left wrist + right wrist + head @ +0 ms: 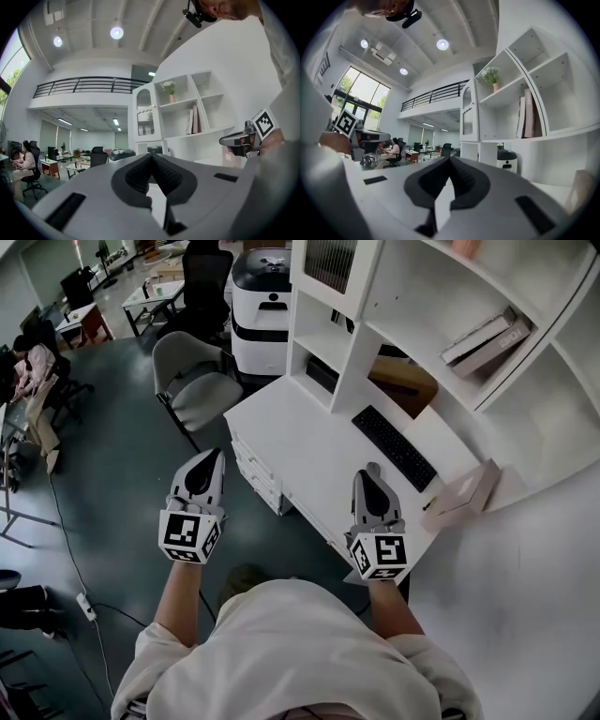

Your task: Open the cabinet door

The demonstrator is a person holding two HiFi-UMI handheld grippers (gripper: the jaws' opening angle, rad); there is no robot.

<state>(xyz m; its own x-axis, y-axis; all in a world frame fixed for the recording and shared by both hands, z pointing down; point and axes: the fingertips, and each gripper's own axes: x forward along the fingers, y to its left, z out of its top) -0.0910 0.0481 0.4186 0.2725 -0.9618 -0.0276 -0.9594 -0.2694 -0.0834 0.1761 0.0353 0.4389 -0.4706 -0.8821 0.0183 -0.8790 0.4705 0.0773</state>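
Observation:
The white cabinet with a tall glass-paned door point(330, 262) stands at the back left of the white desk point(300, 442). The door is closed, and it also shows in the left gripper view as an arched door point(145, 115) and in the right gripper view point(468, 121). My left gripper point(208, 457) hovers over the floor, left of the desk's drawers, far short of the door. Its jaws meet at the tip point(152, 157) with nothing between them. My right gripper point(372, 470) hangs over the desk's front edge, jaws together point(450, 159) and empty. Both point level toward the shelving.
A black keyboard point(394, 448) lies on the desk, with a pale box point(464, 498) near its right end. Books point(487, 338) lean on an open shelf. A grey chair point(192, 381) and a white-and-black machine point(262, 306) stand left of the desk. A seated person point(37, 371) is far left.

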